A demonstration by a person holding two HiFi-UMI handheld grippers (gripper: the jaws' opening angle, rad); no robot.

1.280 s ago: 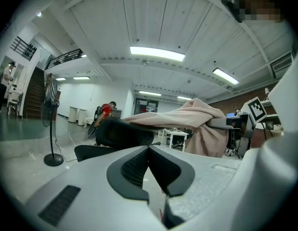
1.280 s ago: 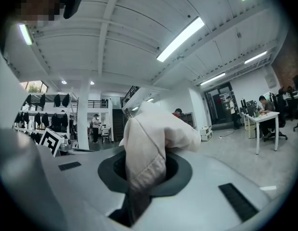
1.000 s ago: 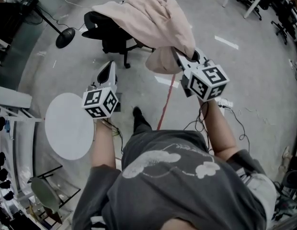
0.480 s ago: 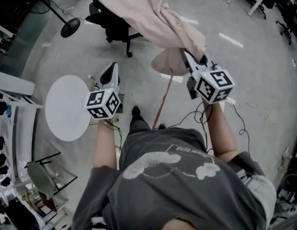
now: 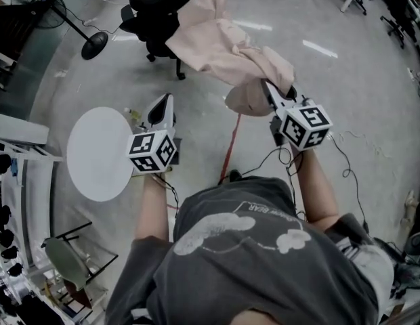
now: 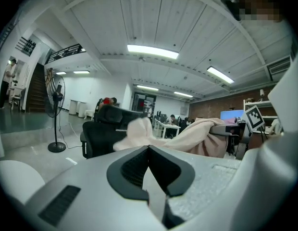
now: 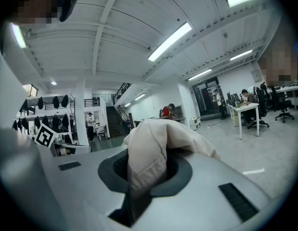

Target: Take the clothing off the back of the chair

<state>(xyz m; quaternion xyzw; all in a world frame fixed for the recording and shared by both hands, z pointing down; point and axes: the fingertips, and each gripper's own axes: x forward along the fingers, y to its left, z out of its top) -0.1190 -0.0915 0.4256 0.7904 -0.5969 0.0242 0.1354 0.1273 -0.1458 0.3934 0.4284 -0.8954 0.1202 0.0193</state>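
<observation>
One garment (image 5: 227,49) gripped by right tool (image 5: 268,88), left tool (image 5: 166,101) closed; shirt lettering (image 5: 264,210) illegible

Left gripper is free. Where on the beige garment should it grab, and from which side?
Probably the bunched fold of the beige garment nearest the chair, approached from the left gripper's own side. The right gripper pinches the other end, so the cloth spans between them, and the chair end is the part left unsupported.

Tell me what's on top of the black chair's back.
One end of the beige garment lies over it; the rest stretches to the right gripper, fingers shut on the cloth. The edge of the chair under that end is covered.
</observation>
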